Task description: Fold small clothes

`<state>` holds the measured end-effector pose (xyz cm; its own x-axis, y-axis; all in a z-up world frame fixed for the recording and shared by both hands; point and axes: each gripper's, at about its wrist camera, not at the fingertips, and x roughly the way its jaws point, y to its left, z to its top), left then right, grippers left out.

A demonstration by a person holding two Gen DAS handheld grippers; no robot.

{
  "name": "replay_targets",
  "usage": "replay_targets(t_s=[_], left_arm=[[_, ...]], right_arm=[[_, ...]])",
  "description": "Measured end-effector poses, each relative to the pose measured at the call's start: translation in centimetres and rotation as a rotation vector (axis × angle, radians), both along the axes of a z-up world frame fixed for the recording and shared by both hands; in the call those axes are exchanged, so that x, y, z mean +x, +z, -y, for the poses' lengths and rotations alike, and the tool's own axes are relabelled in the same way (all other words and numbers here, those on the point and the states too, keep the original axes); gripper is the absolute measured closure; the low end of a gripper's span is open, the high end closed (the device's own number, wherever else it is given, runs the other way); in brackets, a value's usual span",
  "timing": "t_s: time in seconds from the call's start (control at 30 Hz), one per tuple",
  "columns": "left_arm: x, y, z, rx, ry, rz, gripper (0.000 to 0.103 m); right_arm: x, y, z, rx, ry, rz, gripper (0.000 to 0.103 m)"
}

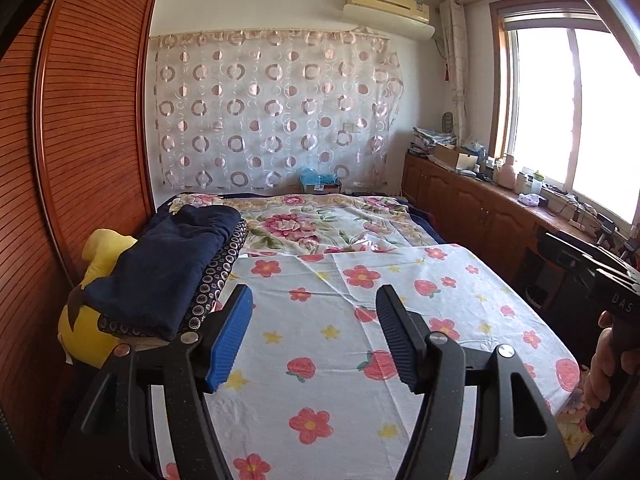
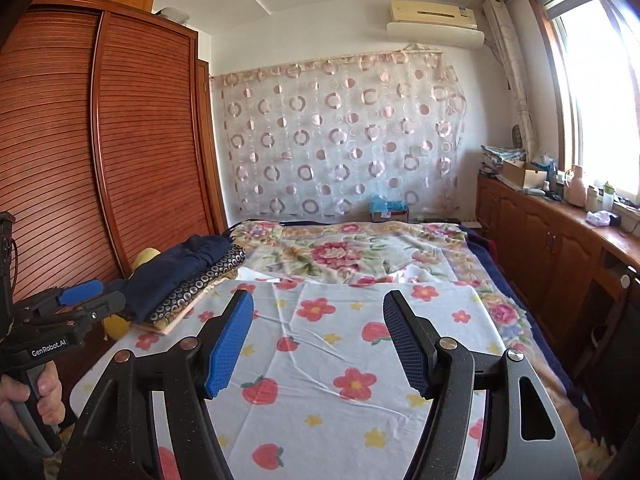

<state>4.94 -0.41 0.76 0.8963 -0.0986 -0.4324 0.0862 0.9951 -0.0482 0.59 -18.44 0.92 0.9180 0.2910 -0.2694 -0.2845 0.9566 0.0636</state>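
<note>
A stack of folded clothes lies at the bed's left side: a navy garment (image 1: 160, 264) on top of a dark ring-patterned one (image 1: 216, 276); the stack also shows in the right wrist view (image 2: 188, 276). A white cloth with red flowers and strawberries (image 1: 380, 320) lies spread flat in front, also in the right wrist view (image 2: 360, 360). My left gripper (image 1: 314, 312) is open and empty above this cloth; it also appears at the left edge of the right wrist view (image 2: 80, 292). My right gripper (image 2: 318, 316) is open and empty above the cloth.
A yellow plush toy (image 1: 100, 248) sits left of the stack. A wooden wardrobe (image 2: 100, 140) stands along the left. A floral blanket (image 1: 320, 220) covers the bed behind. A cluttered wooden cabinet (image 2: 560, 232) runs under the window at right.
</note>
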Motion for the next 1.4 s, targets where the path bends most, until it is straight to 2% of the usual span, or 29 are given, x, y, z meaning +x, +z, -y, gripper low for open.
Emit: replay_targets(t_s=[0.53,1.4], left_arm=[[-0.5,0.3,0.7,0.011,0.004,0.015,0.037],[-0.5,0.0,0.5,0.012,0.004,0.017,0.037]], right_arm=[[-1.5,0.2,0.3,0.006,-0.023,-0.005,0.034],[-1.4,0.8,1.4,0.009,-0.026,-0.010,0.034]])
